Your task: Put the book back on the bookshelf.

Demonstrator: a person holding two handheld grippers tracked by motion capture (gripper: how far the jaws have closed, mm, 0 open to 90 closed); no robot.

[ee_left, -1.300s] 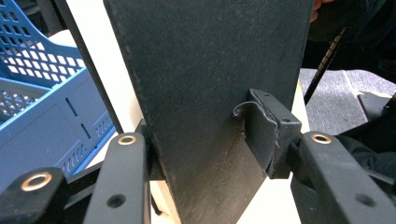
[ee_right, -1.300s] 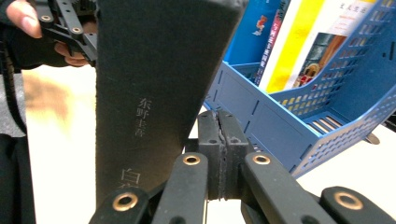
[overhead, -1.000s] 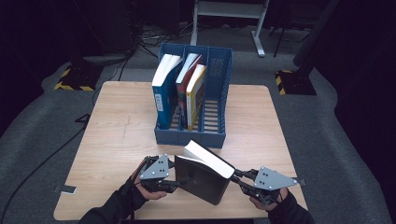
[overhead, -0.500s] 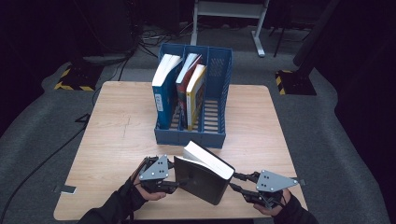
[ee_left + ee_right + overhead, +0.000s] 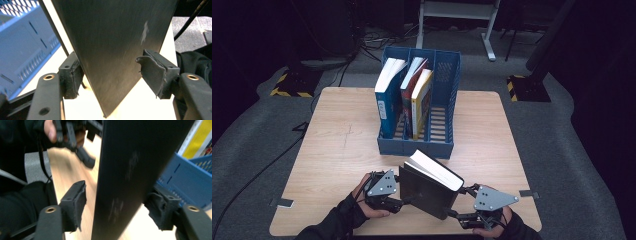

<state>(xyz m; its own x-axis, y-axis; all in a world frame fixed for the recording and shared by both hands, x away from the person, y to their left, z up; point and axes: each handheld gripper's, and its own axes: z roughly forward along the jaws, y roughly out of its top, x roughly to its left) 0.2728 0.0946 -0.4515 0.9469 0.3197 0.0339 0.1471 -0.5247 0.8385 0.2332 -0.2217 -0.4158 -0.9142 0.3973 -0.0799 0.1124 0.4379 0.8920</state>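
The black book (image 5: pixel 427 192) stands on its lower edge near the desk's (image 5: pixel 337 150) front edge, about mid-width, tilted so its white page block (image 5: pixel 434 167) faces up; its cover is plain matt black with a few pale scuffs. Just behind it, at the desk's middle, stands the blue rack (image 5: pixel 417 145), holding a blue book (image 5: pixel 384 100), a red book (image 5: pixel 412 85) and a yellow book (image 5: pixel 421 105) in its left and middle slots, while its right slot is free. Bare wood lies open to the left of the rack and to its right; the room between book and front edge is narrow. The left gripper (image 5: pixel 399 202) sits at the book's left side: its jaws have just been opening and stand fairly wide, the cover between them, one pad (image 5: pixel 72 75) close against it or touching, the other pad (image 5: pixel 152 72) just clear. The right gripper (image 5: pixel 459 215) sits at the book's right side near the front edge: its jaws too have just been opening, the book between them, one pad (image 5: pixel 75 202) plainly apart from the cover, the other pad (image 5: pixel 162 210) partly hidden behind it
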